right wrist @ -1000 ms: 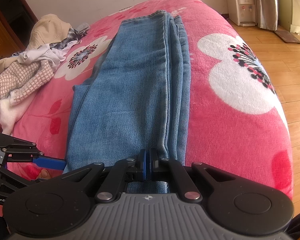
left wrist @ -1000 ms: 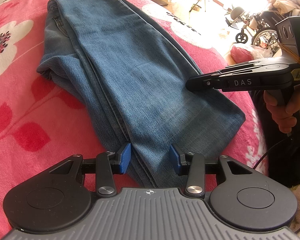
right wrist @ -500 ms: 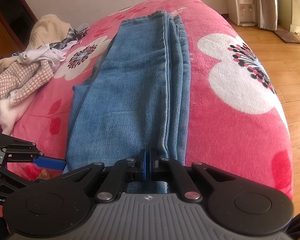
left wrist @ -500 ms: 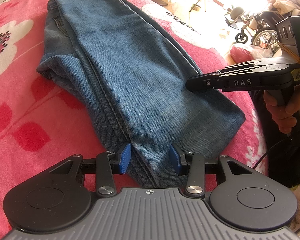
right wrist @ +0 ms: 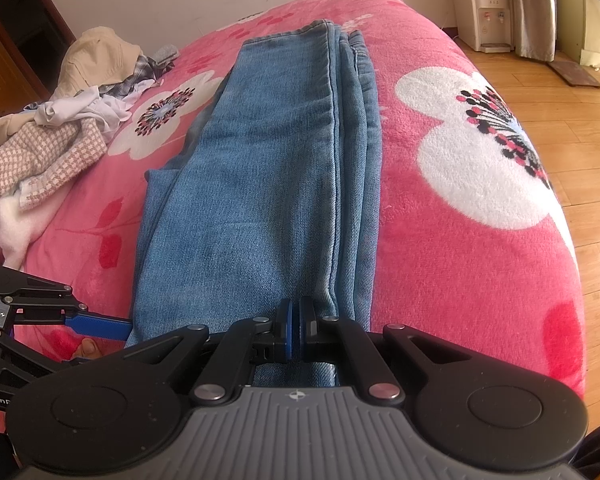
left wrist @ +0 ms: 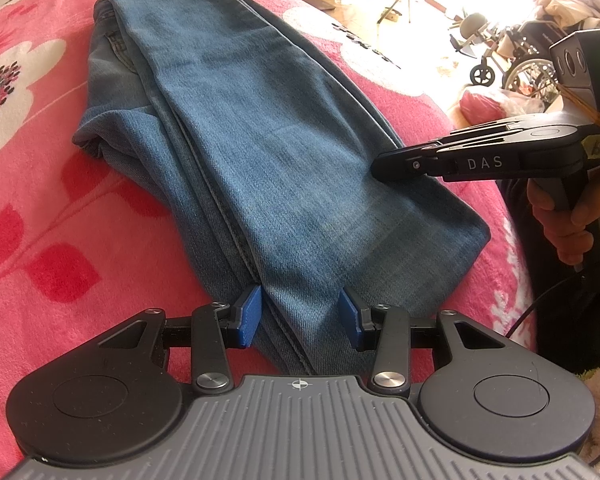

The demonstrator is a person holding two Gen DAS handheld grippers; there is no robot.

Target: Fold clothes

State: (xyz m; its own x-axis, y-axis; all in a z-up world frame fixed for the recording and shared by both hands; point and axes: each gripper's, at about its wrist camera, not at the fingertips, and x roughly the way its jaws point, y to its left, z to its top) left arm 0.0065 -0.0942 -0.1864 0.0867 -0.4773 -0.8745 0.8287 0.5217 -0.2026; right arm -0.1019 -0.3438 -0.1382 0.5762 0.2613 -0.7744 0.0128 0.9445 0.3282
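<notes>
In the left wrist view, the near hem of the jeans (left wrist: 260, 168) is cut off behind the left gripper (left wrist: 300, 316), whose jaws stand released, blue pads to either side of the leg seam without pressing it. The folded denim lies lengthwise along a bed under a fleecy pink blanket (left wrist: 52, 240) printed with white and red flowers. The right gripper (left wrist: 388, 166) reaches in from the side, seen edge-on over the far edge of the cloth, so its jaws cannot be read here; a hand (left wrist: 564, 216) wraps its handle. Behind, the room is washed out by glare, with a wheelchair (left wrist: 516, 60) only faintly legible. In the right wrist view, the right gripper (right wrist: 299, 330) has its jaws clenched, pads pressed together over the near end of the jeans (right wrist: 268, 184), though whether cloth sits between them is hidden by the housing. The stacked edges of the denim show as parallel ridges along one side. The left gripper (right wrist: 96, 324) is partly cropped at the frame edge. A heap of loose clothes (right wrist: 48, 136) lies on the blanket (right wrist: 460, 240), well apart from the jeans, and a wooden floor (right wrist: 580, 120) and a water dispenser (right wrist: 484, 20) show beyond.
</notes>
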